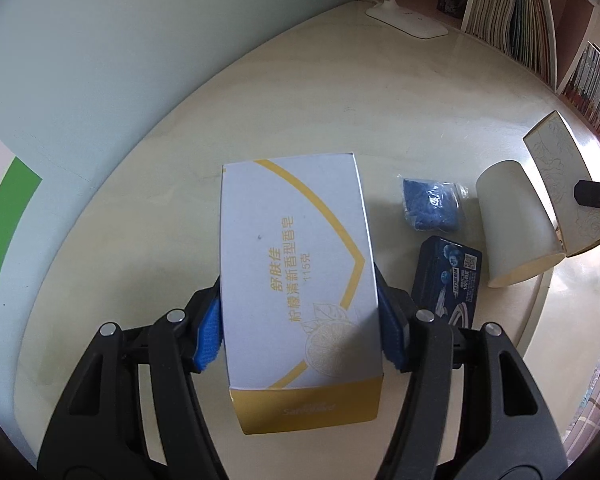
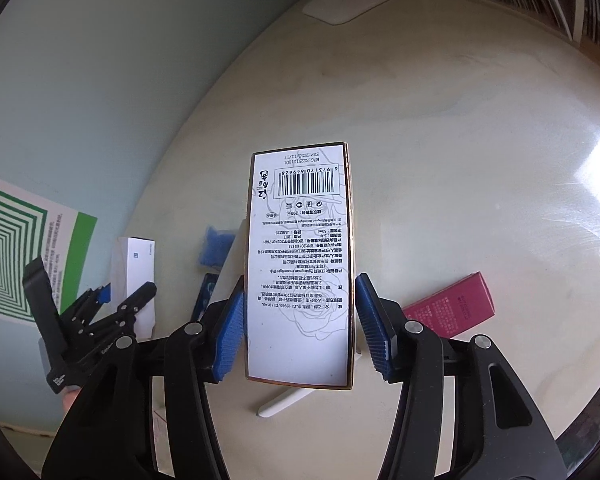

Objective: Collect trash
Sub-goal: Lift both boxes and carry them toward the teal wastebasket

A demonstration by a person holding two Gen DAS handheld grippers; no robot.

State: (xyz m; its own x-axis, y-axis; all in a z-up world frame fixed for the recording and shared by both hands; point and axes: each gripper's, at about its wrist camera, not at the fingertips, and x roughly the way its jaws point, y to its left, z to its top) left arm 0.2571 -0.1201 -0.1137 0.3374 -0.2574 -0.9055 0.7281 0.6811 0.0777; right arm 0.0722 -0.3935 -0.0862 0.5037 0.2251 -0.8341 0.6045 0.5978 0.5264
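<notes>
My left gripper (image 1: 300,320) is shut on a white and gold soap box (image 1: 296,264), its blue pads pressing both long sides, held above the cream table (image 1: 228,120). My right gripper (image 2: 302,328) is shut on a tall white box with a barcode and gold edges (image 2: 300,264), also lifted off the table. That same box (image 1: 564,184) shows at the far right of the left wrist view. In the right wrist view the left gripper (image 2: 112,300) appears low on the left, holding the soap box (image 2: 136,272).
A paper cup (image 1: 516,224) lies on its side. Beside it are a blue plastic bag (image 1: 432,204) and a dark blue box (image 1: 448,280). A pink box (image 2: 448,304) lies at the right. A white lamp base (image 1: 408,20) and shelved books (image 1: 512,20) stand at the back.
</notes>
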